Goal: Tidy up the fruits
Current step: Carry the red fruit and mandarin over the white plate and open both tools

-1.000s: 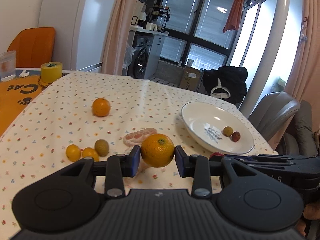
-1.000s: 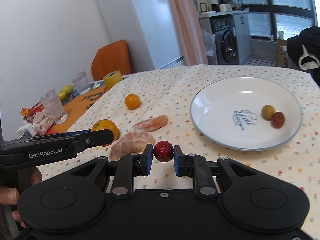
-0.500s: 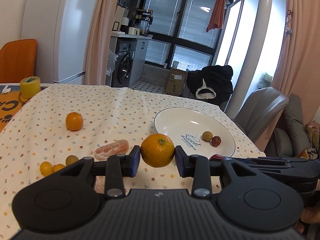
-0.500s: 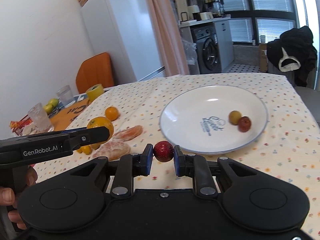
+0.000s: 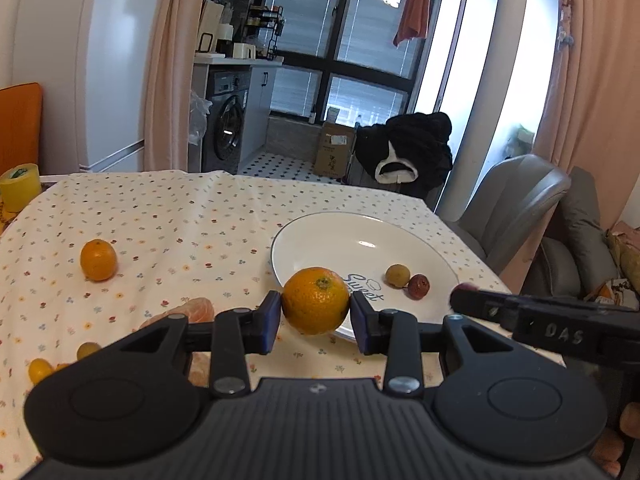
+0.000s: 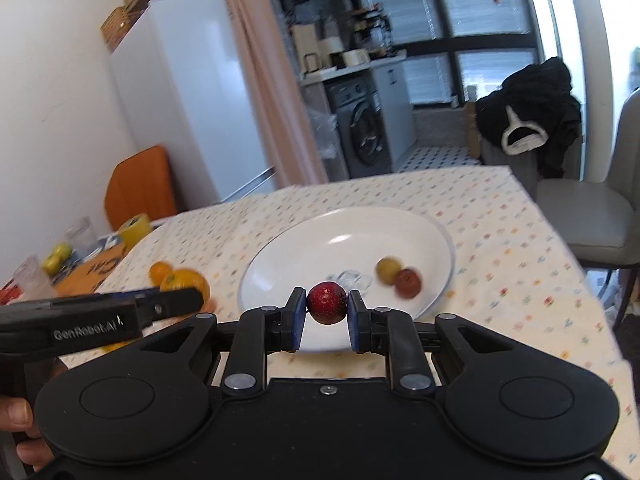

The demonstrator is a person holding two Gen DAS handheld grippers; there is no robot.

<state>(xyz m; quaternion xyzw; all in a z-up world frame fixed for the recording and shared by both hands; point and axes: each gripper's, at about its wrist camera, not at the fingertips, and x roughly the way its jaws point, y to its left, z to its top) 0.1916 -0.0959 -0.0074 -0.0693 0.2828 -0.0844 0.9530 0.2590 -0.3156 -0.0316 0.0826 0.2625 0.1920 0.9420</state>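
My left gripper (image 5: pixel 315 309) is shut on an orange (image 5: pixel 315 299), held just over the near left rim of the white plate (image 5: pixel 320 240). My right gripper (image 6: pixel 327 312) is shut on a small dark red fruit (image 6: pixel 327 302) above the plate's near edge (image 6: pixel 280 264). On the plate lie a yellowish-green small fruit (image 5: pixel 397 274) and a reddish-brown one (image 5: pixel 418 285). Left on the floral cloth are a second orange (image 5: pixel 98 259), peeled citrus segments (image 5: pixel 192 310) and small yellow fruits (image 5: pixel 40 369). In the right wrist view the left gripper's arm (image 6: pixel 100 316) reaches in from the left.
A yellow tape roll (image 5: pixel 18 186) and an orange mat sit at the table's far left, with glasses (image 6: pixel 80 234) beside them. A grey chair (image 5: pixel 516 204) stands past the table's right edge. A person's hand (image 6: pixel 20 432) grips the left tool.
Both grippers have moved forward and right toward the plate, each still holding its fruit; the plate now lies directly behind both. The right view is blurred from motion.
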